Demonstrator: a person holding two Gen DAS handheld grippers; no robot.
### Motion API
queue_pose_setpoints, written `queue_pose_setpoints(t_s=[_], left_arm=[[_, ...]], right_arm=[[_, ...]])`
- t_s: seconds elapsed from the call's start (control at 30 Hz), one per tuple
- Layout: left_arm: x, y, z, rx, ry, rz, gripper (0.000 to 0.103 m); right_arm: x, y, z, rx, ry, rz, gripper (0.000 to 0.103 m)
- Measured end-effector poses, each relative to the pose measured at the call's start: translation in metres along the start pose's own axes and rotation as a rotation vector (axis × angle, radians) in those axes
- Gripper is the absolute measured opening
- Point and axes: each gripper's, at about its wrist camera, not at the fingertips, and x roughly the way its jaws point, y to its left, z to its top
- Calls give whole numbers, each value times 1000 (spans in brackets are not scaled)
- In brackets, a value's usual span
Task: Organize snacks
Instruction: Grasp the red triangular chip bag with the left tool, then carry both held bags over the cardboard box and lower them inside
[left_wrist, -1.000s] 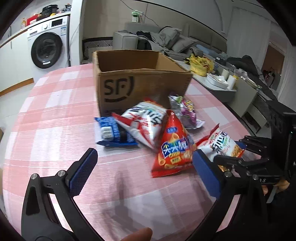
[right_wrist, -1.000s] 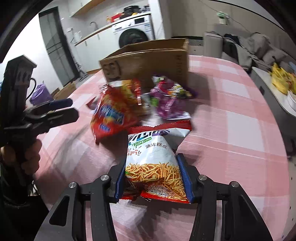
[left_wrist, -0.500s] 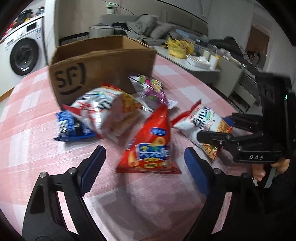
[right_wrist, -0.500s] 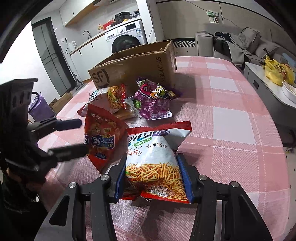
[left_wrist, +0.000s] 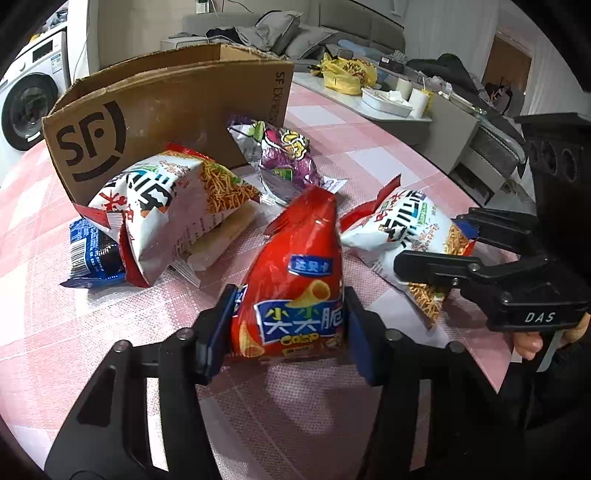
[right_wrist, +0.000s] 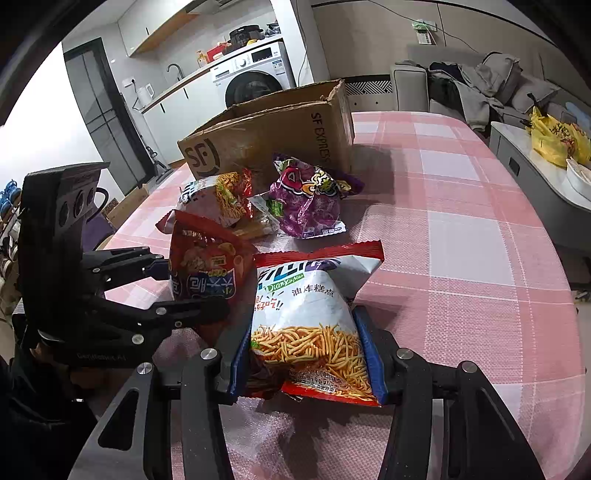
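Note:
My left gripper (left_wrist: 290, 328) is shut on a red chip bag (left_wrist: 295, 280), which rests on the pink checked table; the same bag (right_wrist: 203, 266) shows in the right wrist view. My right gripper (right_wrist: 304, 354) is shut on a white noodle-snack bag (right_wrist: 306, 310), also seen in the left wrist view (left_wrist: 402, 229). An open SF cardboard box (left_wrist: 166, 110) stands behind the snacks. A second white noodle-snack bag (left_wrist: 162, 206), a blue packet (left_wrist: 92, 254) and a purple bag (left_wrist: 284, 162) lie in front of it.
The table (right_wrist: 461, 221) has a rounded edge on the right. A low side table with a yellow bag (right_wrist: 557, 140) stands beyond it. A sofa (left_wrist: 266, 33) and a washing machine (right_wrist: 255, 77) are in the background.
My left gripper moved forward to the red chip bag and closed on it. My right gripper kept its hold on the white noodle-snack bag.

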Motion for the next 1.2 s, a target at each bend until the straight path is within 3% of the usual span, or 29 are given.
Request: queue_pose_setpoints(t_s=[0.33, 0.57, 0.83, 1.2], left_arm=[[-46, 10, -8, -11, -83, -13, 44], [-81, 21, -16, -39, -125, 5, 44], [-93, 23, -16, -54, -148, 19, 45], [-123, 45, -9, -93, -206, 52, 45]], right_arm=[[-7, 10, 3, -26, -36, 0, 50], [-2, 12, 2, -31, -2, -6, 51], [13, 17, -1, -55, 39, -82, 52], [-10, 22, 10, -60, -65, -31, 49]])
